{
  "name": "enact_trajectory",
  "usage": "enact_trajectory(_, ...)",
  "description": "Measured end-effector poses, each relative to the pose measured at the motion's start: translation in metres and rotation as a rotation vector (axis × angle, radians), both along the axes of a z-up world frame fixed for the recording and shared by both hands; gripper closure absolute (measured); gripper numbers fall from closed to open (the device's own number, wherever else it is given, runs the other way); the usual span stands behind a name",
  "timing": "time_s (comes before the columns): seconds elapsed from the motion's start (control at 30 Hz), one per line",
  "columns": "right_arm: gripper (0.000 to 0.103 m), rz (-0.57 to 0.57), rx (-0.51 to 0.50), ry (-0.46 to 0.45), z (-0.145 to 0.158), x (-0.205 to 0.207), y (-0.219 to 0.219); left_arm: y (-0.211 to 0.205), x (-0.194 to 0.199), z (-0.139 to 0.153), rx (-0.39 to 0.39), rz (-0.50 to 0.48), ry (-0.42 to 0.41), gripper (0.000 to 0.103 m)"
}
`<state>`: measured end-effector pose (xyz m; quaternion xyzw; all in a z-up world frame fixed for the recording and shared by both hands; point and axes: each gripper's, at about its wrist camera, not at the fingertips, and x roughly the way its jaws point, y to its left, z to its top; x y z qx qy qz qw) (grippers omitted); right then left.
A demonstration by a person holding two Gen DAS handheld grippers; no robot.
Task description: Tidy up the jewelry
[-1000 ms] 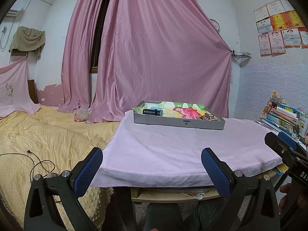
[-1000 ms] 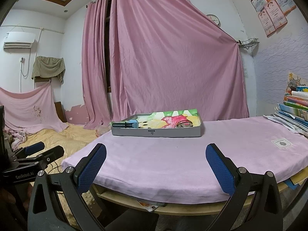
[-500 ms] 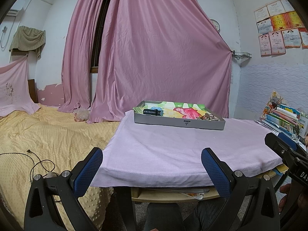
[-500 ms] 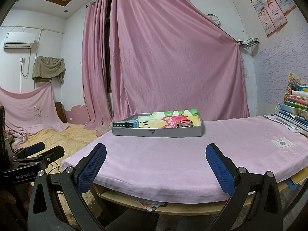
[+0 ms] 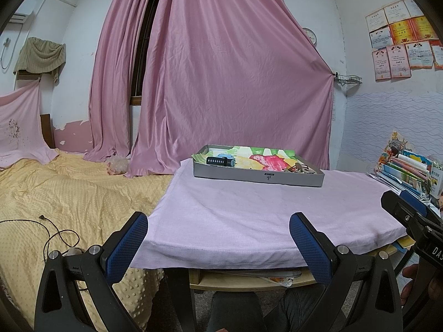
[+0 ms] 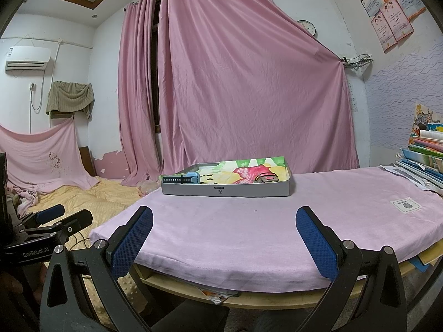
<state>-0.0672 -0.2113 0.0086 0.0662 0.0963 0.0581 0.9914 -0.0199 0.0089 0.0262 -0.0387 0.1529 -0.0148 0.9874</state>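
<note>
A shallow grey tray (image 5: pixel 257 177) with a colourful lining stands at the far side of a table covered in pink cloth (image 5: pixel 263 215); it also shows in the right wrist view (image 6: pixel 224 191). In it lie a blue watch with a black strap (image 5: pixel 220 161) at the left and a brownish bracelet (image 5: pixel 300 168) at the right. The watch (image 6: pixel 182 179) and bracelet (image 6: pixel 267 178) show in the right wrist view too. My left gripper (image 5: pixel 218 229) and right gripper (image 6: pixel 224 224) are both open and empty, held at the table's near edge, well short of the tray.
A bed with a yellow cover (image 5: pixel 55 202) and a black cable (image 5: pixel 55 232) lies left of the table. Stacked books (image 5: pixel 407 171) sit at the table's right end. Pink curtains (image 5: pixel 221 83) hang behind. A shelf with papers (image 5: pixel 249 276) sits under the tabletop.
</note>
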Motion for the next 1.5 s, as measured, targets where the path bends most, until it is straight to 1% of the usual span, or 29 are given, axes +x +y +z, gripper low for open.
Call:
enact_trajectory(1.13, 0.001, 0.001, 0.001, 0.001, -0.0003, 0.0004, 0.0011, 0.0001, 0.0004, -0.001, -0.001, -0.001, 0.001, 0.0)
enact_trajectory(1.5, 0.001, 0.003, 0.0, 0.004, -0.0009, 0.0011, 0.0033, 0.0068, 0.0018, 0.0021, -0.004, 0.019, 0.021, 0.0)
